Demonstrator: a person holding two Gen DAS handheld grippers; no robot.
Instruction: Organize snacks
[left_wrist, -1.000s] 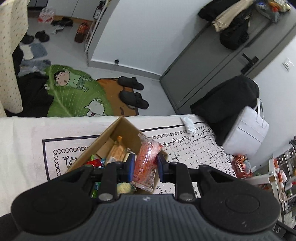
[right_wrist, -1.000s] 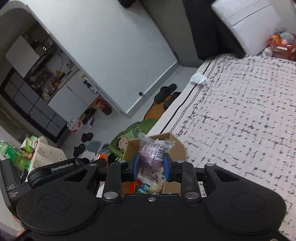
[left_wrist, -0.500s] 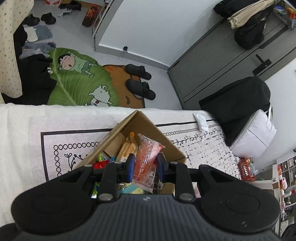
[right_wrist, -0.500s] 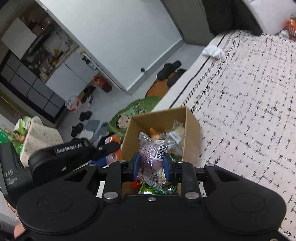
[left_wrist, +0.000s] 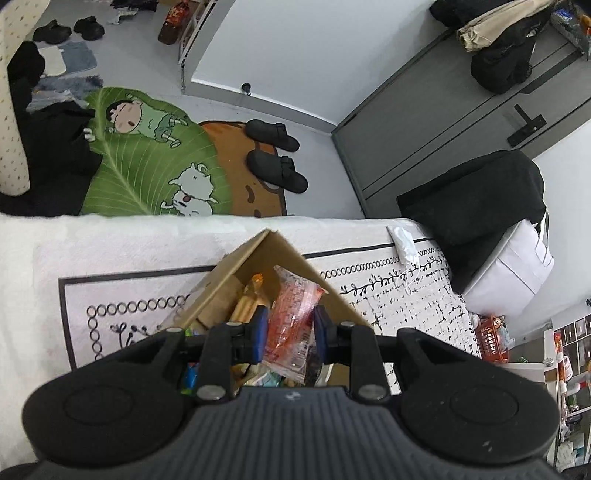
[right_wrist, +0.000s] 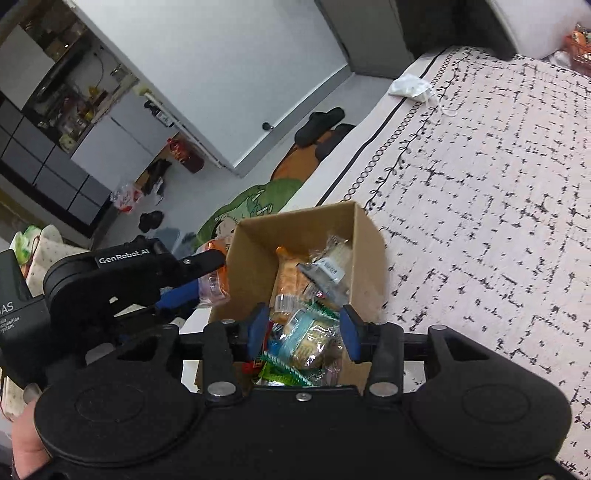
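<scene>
A brown cardboard box (left_wrist: 258, 251) (right_wrist: 295, 229) sits on the patterned bed cover, holding several wrapped snacks. My left gripper (left_wrist: 289, 328) hangs over the box's near side, shut on a clear orange-red snack packet (left_wrist: 291, 317). The right wrist view shows that left gripper (right_wrist: 207, 278) at the box's left wall with the orange packet (right_wrist: 214, 284) in it. My right gripper (right_wrist: 303, 326) is above the box with its jaws opening and nothing pressed between the pads. A packet with a white label (right_wrist: 325, 271) lies on the heap beyond its fingertips.
The box stands near the bed's edge, with the bed cover (right_wrist: 480, 184) stretching to the right. A white face mask (right_wrist: 410, 86) lies near the bed's far corner. Black slippers (left_wrist: 277, 158) and a green rug (left_wrist: 147, 158) are on the floor. A person's hand (right_wrist: 26, 443) shows at the lower left.
The right gripper opened and the purple-white packet left its jaws and went into the box. Both grippers came lower and closer over the box. The left one keeps its orange packet.
</scene>
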